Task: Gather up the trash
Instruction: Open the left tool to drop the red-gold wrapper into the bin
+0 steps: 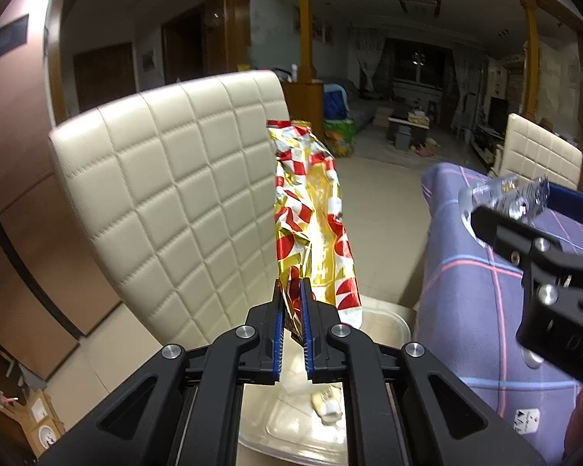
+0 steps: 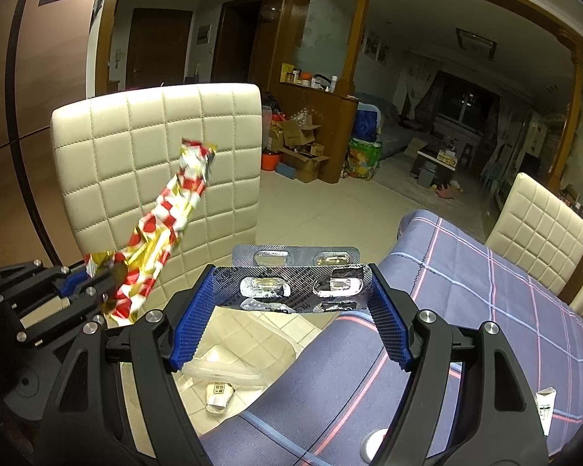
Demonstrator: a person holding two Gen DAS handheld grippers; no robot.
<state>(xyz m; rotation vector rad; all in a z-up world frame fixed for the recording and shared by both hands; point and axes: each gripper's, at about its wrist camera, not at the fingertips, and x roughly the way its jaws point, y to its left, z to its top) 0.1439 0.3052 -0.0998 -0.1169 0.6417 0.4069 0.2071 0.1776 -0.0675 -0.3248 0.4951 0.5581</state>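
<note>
The cream quilted chair (image 1: 167,194) fills the view from nine to twelve o'clock in the left wrist picture, its back standing upright and close behind both loads, so it walls off that side. The table (image 2: 486,310), under a purple checked cloth, runs from three to five o'clock, and its rounded near edge hangs just beside the clear plastic bin (image 1: 384,330) at six o'clock below. That bin sits low in the gap between chair and table, seemingly as the drop point for the trash, with a small crumpled label already lying in it. The left hand-held gripper (image 1: 291,299) is clamped tight on the lower end of the red, white and gold foil wrapper (image 1: 311,209), which stands up stiffly toward twelve o'clock above the bin; pinching it by one end probably keeps the long crinkled sheet clear of the camera and ready to fall straight down. The right hand-held gripper (image 2: 291,295) holds a silver blister pack (image 2: 299,283) across its width, jaws spread wide and pads pressing its two short edges, over the table edge at about three o'clock from the wrapper. Open room lies mainly downward into the bin; sideways room looks tight for both.
</note>
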